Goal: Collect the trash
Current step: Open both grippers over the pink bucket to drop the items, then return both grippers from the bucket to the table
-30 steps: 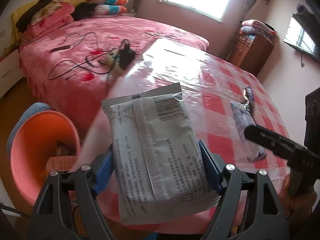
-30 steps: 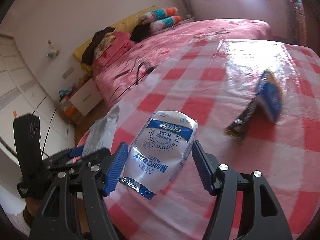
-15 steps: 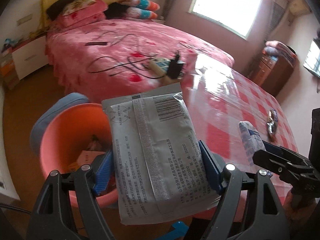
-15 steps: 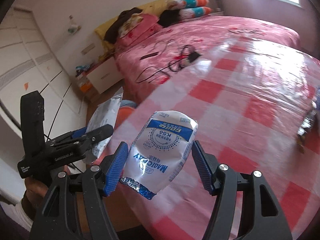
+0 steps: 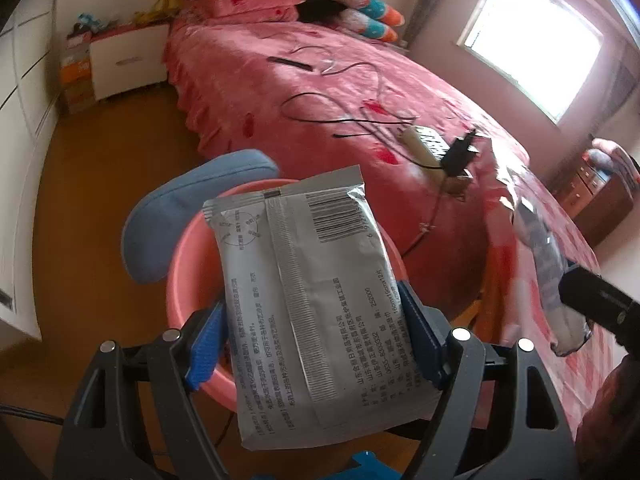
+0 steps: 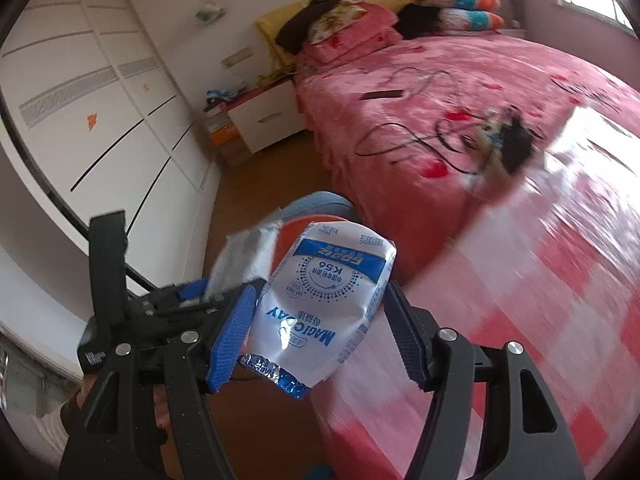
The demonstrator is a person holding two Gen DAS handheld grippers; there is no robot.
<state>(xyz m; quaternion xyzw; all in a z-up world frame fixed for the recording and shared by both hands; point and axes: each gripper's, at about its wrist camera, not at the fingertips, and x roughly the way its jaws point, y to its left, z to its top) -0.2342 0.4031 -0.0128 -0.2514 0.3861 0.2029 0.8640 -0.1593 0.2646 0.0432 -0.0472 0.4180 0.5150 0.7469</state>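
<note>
Gripping a grey wrapper (image 5: 320, 304) between their blue pads, the left tongs (image 5: 316, 340) hold it with its printed back and barcode facing the camera, in front of the open mouth of a pink bin (image 5: 188, 280) that stands on the wooden floor beside the bed (image 5: 340, 92). A blue lid (image 5: 192, 216) stands tilted up at the bin's far rim. The right tongs (image 6: 320, 332) are clamped on a white and blue pouch (image 6: 324, 304), crumpled, with its blue foil edge hanging below the left pad. In the right wrist view the left tongs (image 6: 192, 296) and the grey wrapper (image 6: 244, 256) show just to the left, with the bin's rim (image 6: 292, 236) behind them. The counter (image 6: 540, 300), under a red and white checked cloth, lies to the right, blurred. Black cables and a charger (image 5: 460, 156) lie on the pink bedspread. In the left wrist view the pouch (image 5: 548, 264) shows edge-on at the right, over the counter's edge.
</note>
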